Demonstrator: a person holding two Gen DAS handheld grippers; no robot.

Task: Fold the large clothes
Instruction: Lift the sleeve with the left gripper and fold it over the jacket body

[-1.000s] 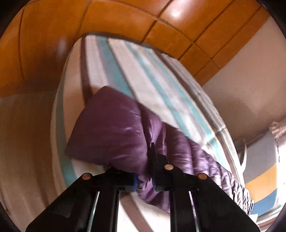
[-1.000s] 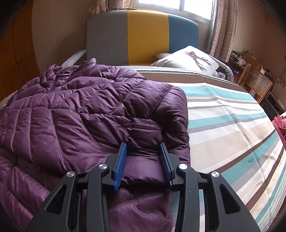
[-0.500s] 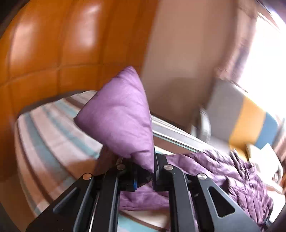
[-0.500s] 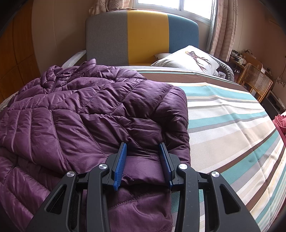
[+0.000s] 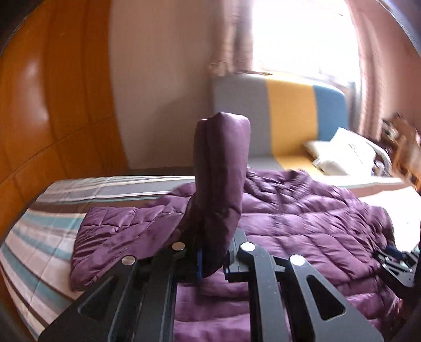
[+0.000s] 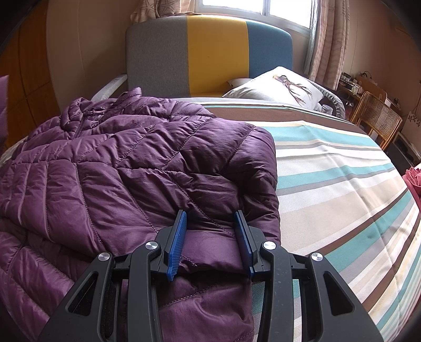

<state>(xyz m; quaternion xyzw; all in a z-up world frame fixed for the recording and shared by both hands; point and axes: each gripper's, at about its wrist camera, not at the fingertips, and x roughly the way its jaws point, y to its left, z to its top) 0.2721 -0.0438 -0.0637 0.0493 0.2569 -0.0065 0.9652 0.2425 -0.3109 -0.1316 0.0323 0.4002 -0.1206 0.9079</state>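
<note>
The left gripper (image 5: 211, 259) is pointing a little downward over the striped bed (image 5: 44, 210), and its jaws are squeezed together on a sleeve (image 5: 219, 184) of the purple down jacket (image 5: 302, 223). The sleeve is standing nearly upright out of the jaws, its rounded cuff end at the top, while the rest of the jacket is lying spread on the bed beneath and beyond it. The left wrist view is blurred, most of all toward its right side.

The right gripper (image 6: 210, 242) is tilting more steeply down at the jacket's (image 6: 118, 171) folded right edge, near the bed's (image 6: 342, 184) front edge. Its blue pads (image 6: 177, 236) are standing partly apart with a padded fold of the jacket lying between them; the fabric is reaching both pads, though whether they are pressing it cannot be told. In the left wrist view the same tool is showing as a dark shape with a blue tip at the far right (image 5: 394, 259).

The jacket is covering the left part of the bed, its collar toward the head end. Behind it the headboard (image 6: 210, 52) is showing grey, yellow and blue panels, and a white pillow (image 6: 284, 86) with a printed figure is lying at the head end to the right. A curtained window (image 6: 250, 5) is sitting above the headboard, a cane chair (image 6: 376, 118) is standing past the bed's right edge, and orange wood panelling (image 5: 39, 105) is lining the wall past the left edge. Nothing is lying between the two grippers but the jacket itself.
</note>
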